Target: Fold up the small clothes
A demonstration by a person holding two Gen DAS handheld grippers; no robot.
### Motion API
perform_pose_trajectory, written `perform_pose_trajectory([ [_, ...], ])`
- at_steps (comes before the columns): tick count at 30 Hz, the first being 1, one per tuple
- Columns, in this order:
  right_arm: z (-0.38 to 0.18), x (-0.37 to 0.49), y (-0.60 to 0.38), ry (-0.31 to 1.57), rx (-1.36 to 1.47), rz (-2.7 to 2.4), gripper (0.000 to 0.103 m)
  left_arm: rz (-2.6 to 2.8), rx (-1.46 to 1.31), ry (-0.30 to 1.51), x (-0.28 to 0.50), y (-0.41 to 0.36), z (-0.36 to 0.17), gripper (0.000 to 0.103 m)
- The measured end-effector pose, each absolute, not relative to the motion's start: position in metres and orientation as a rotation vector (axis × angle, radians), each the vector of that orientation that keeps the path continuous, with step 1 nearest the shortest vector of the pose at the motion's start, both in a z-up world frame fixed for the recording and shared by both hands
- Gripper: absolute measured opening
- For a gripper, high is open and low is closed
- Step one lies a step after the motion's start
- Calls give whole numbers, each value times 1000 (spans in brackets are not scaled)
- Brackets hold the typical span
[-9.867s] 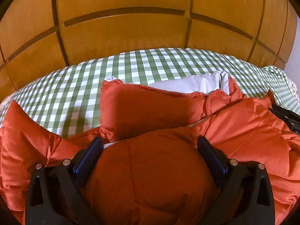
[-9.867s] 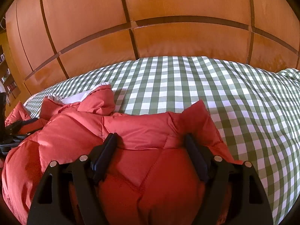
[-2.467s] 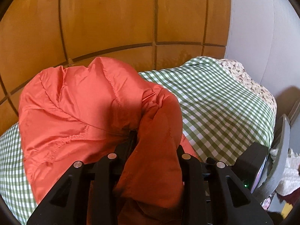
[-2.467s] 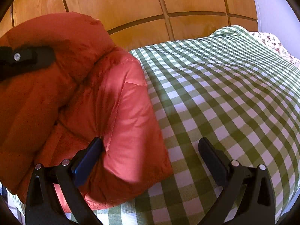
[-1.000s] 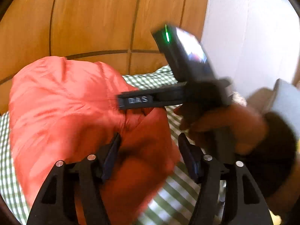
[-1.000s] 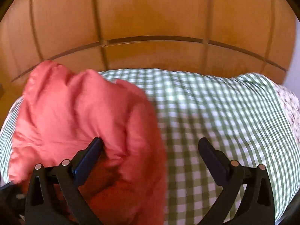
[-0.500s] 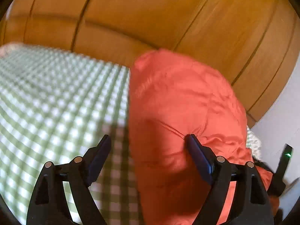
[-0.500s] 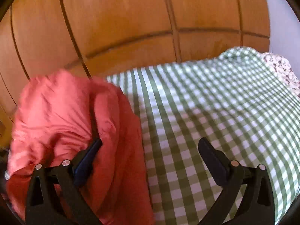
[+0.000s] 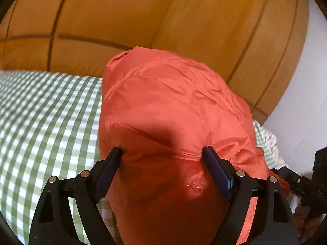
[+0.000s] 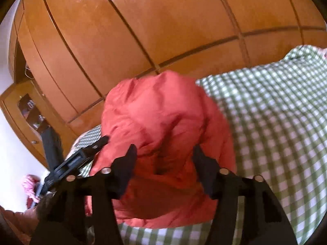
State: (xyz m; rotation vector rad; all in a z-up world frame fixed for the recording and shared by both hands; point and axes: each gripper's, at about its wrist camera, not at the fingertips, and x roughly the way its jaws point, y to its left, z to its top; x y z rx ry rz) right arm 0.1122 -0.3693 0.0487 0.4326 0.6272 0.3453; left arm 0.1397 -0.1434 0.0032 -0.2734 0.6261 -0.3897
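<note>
While the left wrist view half a second ago had only the right finger against cloth and bare check between the jaws, the left gripper (image 9: 161, 153) now straddles the orange puffer jacket (image 9: 173, 106), jaws wide apart, both pads touching the padded bulk; whether they pinch it firmly I cannot tell. That jacket sits bundled on the green checked bedspread (image 9: 40, 122), in front of the wooden panelling (image 9: 143, 16). At the right edge, part of the other tool shows.

From the right wrist view, the right gripper (image 10: 164, 153) has just been closing, from fully spread half a second ago to jaws pressed into a fold of the jacket (image 10: 163, 112). The left tool's finger (image 10: 81, 157) pokes in from the left side, near the bundle's edge. I judge the bundle is being gathered from both sides for a further fold or a lift.

No basket, box or drawer for finished clothes shows in either view.
</note>
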Motion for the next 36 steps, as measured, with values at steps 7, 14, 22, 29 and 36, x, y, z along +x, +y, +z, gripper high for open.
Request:
perform_pose_trajectory([
  [7,10,95,-374,728,419,299,34,-397,-155,665,148,-166,12,82],
  [14,-16,68,-387,691,561,271,38,-406,85,603,130,-215,10,91],
  [22,80,77,-393,521,484,160,62,-409,67,625,141,-214,9,91],
  [29,92,139,-337,619,154,-13,38,-383,101,631,137,-233,17,91],
  [36,25,173,-370,651,258,-118,38,-413,141,664,143,-246,21,95],
])
